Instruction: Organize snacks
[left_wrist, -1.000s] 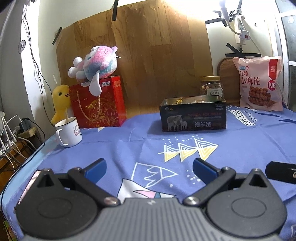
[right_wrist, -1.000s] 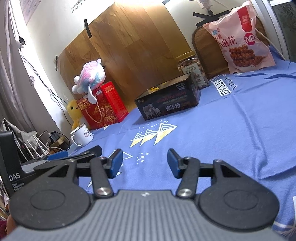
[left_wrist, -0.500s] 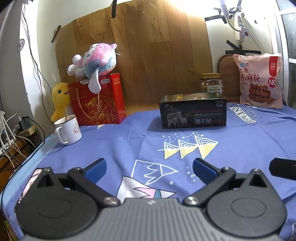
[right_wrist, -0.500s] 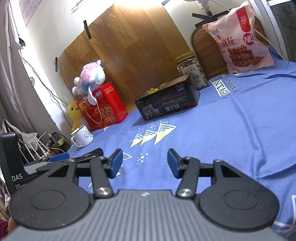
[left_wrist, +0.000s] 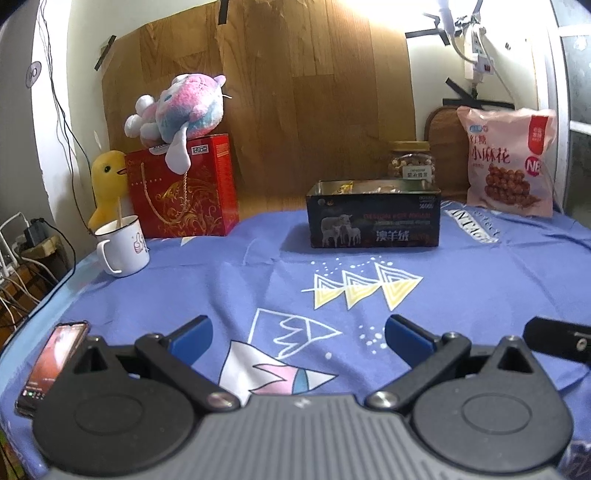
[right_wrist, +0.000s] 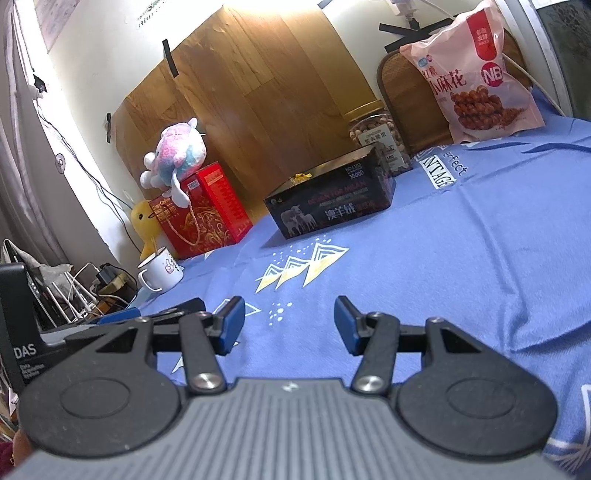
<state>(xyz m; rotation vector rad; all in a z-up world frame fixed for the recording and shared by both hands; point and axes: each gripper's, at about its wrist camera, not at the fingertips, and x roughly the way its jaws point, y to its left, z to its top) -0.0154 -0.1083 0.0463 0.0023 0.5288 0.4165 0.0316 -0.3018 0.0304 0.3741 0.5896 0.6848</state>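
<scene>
Nothing moved; open black tin (left_wrist: 373, 218) holds wrapped snacks (left_wrist: 364, 187).

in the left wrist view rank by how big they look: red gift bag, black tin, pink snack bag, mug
1. black tin
2. red gift bag, close to the tin, so unsure
3. pink snack bag
4. mug, though nearest the camera

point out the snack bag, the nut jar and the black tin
snack bag (left_wrist: 511, 162), left wrist view, middle of its printed front
nut jar (left_wrist: 410, 160), left wrist view, glass body just under the lid
black tin (left_wrist: 373, 223), left wrist view, centre of its front wall
</scene>
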